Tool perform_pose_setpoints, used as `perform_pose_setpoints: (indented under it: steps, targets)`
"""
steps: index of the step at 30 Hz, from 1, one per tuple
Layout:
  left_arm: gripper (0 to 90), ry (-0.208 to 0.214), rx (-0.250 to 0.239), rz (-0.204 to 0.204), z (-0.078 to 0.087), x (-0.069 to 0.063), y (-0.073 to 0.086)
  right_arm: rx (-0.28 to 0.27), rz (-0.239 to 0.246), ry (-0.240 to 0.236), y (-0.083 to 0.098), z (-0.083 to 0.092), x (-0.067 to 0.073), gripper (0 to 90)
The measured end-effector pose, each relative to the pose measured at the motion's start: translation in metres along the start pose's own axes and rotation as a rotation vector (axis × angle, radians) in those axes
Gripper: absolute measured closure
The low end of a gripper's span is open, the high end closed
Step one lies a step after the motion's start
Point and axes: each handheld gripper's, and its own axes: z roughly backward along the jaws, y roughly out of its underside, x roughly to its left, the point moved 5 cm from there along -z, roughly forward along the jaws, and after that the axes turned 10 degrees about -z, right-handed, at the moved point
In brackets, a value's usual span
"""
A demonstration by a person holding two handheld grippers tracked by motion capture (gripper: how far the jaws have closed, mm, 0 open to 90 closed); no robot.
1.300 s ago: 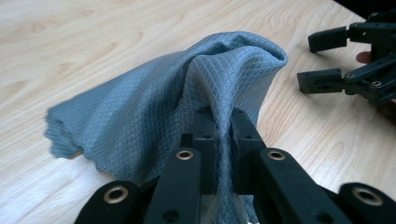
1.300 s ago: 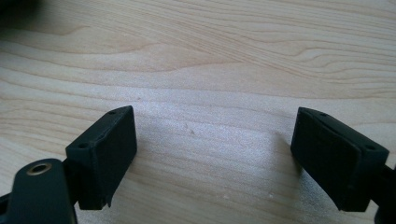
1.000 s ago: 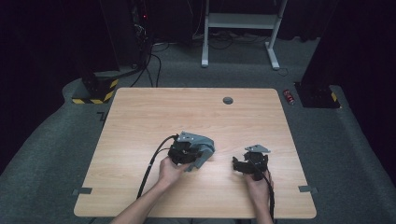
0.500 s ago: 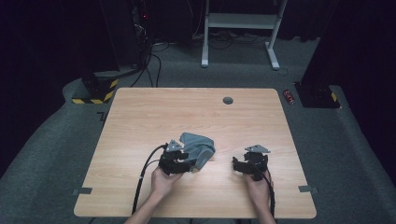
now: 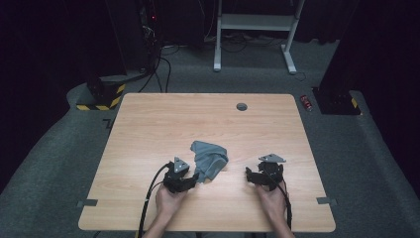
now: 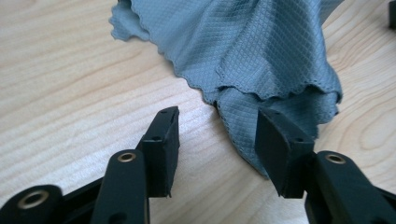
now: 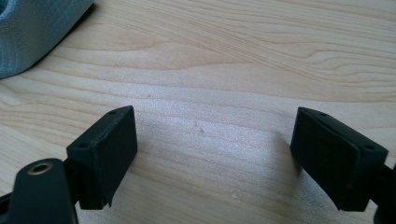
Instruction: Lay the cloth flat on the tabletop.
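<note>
A crumpled grey-blue cloth lies on the wooden table, a little in front of the middle. My left gripper sits just left of its near edge. In the left gripper view the jaws stand open and have just been opening. The scalloped hem of the cloth lies right before them and runs behind the right pad, and nothing is pinched. My right gripper rests to the right of the cloth. It is open wide over bare wood, with the cloth off to its far left.
A round cable hole sits near the table's far edge. Each gripper's black cable trails toward the near edge. On the floor beyond the table are a white desk frame, a yellow-and-black striped base and a small red object.
The left hand has drawn back from the cloth toward the near left, and its jaws have opened and let the cloth go. The cloth now lies free. The right hand stayed put.
</note>
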Motion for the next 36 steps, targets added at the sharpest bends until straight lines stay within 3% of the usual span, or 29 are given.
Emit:
perform_pose_setpoints:
  steps: [3, 4, 5, 6, 8, 12, 13, 16, 17, 18, 19, 21, 23, 24, 27, 28, 31, 36]
  targets:
    - [47.4, -0.027, -0.003, -0.033, -0.001, -0.002, 0.0, -0.002, 0.003, 0.002, 0.0, 0.0, -0.001, 16.7]
    - [45.2, -0.03, -0.002, -0.026, -0.001, -0.003, 0.0, -0.015, -0.002, 0.0, -0.001, 0.001, 0.0, 29.6]
    - [45.2, -0.032, -0.003, -0.016, -0.002, -0.002, 0.0, -0.015, -0.002, 0.0, -0.001, 0.001, 0.0, 29.6]
    - [43.3, -0.033, -0.002, -0.013, -0.002, -0.002, 0.0, -0.002, 0.011, -0.004, -0.003, 0.003, 0.005, 46.2]
    - [42.6, -0.041, 0.002, -0.011, -0.002, -0.001, 0.001, 0.014, 0.018, -0.015, -0.004, 0.004, 0.01, 48.2]
    - [37.7, -0.034, 0.005, -0.019, -0.002, -0.001, 0.001, -0.01, 0.088, -0.179, -0.012, 0.014, 0.046, 57.4]
    - [36.9, -0.029, 0.005, -0.018, -0.002, -0.002, 0.001, -0.024, 0.13, -0.255, -0.018, 0.02, 0.069, 59.1]
    - [36.1, -0.032, 0.007, -0.018, -0.002, -0.002, 0.001, -0.055, 0.202, -0.327, -0.029, 0.026, 0.098, 61.4]
    - [35.4, -0.032, 0.007, -0.018, -0.002, -0.002, 0.001, -0.055, 0.202, -0.327, -0.029, 0.026, 0.098, 61.4]
    - [34.8, -0.029, 0.009, -0.019, -0.002, -0.002, 0.001, -0.065, 0.254, -0.371, -0.037, 0.027, 0.119, 61.9]
    - [34.7, -0.029, 0.009, -0.019, -0.002, -0.002, 0.001, -0.065, 0.254, -0.371, -0.037, 0.027, 0.119, 61.9]
    - [34.0, -0.024, 0.009, -0.02, -0.002, -0.002, 0.001, -0.033, 0.284, -0.399, -0.04, 0.023, 0.135, 61.9]
    - [33.5, -0.024, 0.008, -0.019, -0.002, -0.002, 0.001, 0.003, 0.322, -0.395, -0.04, 0.014, 0.15, 61.6]
    - [33.1, -0.023, 0.009, -0.02, -0.002, -0.002, 0.001, 0.021, 0.364, -0.383, -0.04, 0.007, 0.158, 60.6]
    - [33.1, -0.024, 0.01, -0.022, -0.002, -0.002, 0.001, 0.061, 0.379, -0.368, -0.038, -0.002, 0.163, 59.0]
    - [33.0, -0.021, 0.012, -0.024, -0.002, -0.002, 0.001, 0.093, 0.389, -0.342, -0.036, -0.01, 0.164, 58.2]
    - [32.9, -0.021, 0.011, -0.022, -0.002, -0.002, 0.001, 0.12, 0.394, -0.324, -0.033, -0.015, 0.162, 59.2]
    - [32.9, -0.023, 0.01, -0.024, -0.002, -0.002, 0.001, 0.167, 0.436, -0.285, -0.028, -0.022, 0.156, 75.0]
